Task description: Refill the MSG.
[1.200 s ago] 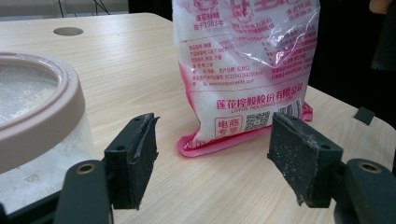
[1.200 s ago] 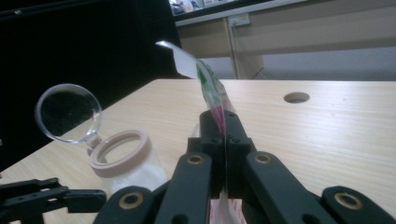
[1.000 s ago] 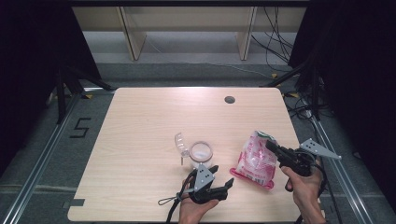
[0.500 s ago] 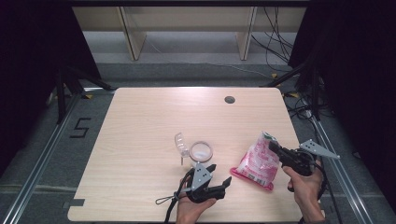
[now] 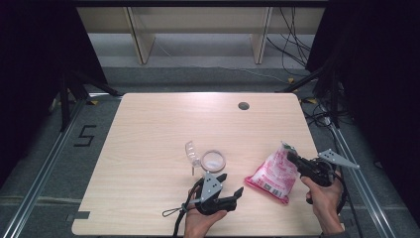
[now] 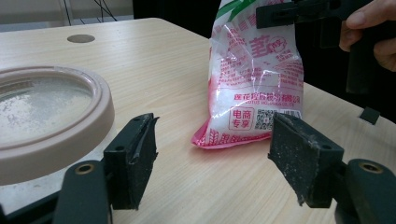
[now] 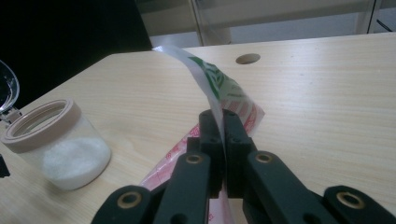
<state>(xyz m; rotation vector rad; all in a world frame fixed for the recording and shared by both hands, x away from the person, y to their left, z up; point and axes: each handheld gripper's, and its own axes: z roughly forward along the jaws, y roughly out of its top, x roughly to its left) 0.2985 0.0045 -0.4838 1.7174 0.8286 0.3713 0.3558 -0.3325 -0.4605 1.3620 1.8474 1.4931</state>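
A pink and white plastic bag (image 5: 271, 177) of white granules stands propped on the table at the right, its bottom resting on the wood. My right gripper (image 5: 288, 157) is shut on the bag's top edge (image 7: 219, 88), with the film pinched between the pads of the right gripper (image 7: 223, 125). A clear jar (image 5: 213, 159) with a beige rim holds white granules, and its clear lid (image 5: 191, 148) is flipped open to the left. My left gripper (image 5: 232, 183) lies low just in front of the jar, open and holding nothing. Through the left gripper (image 6: 212, 154) I see the bag (image 6: 254, 84) ahead and the jar rim (image 6: 56, 135) at the left.
A round cable hole (image 5: 243, 105) sits in the far right part of the table (image 5: 148, 129). Dark floor and metal rails run past the table's left and right edges. Cables lie on the floor behind.
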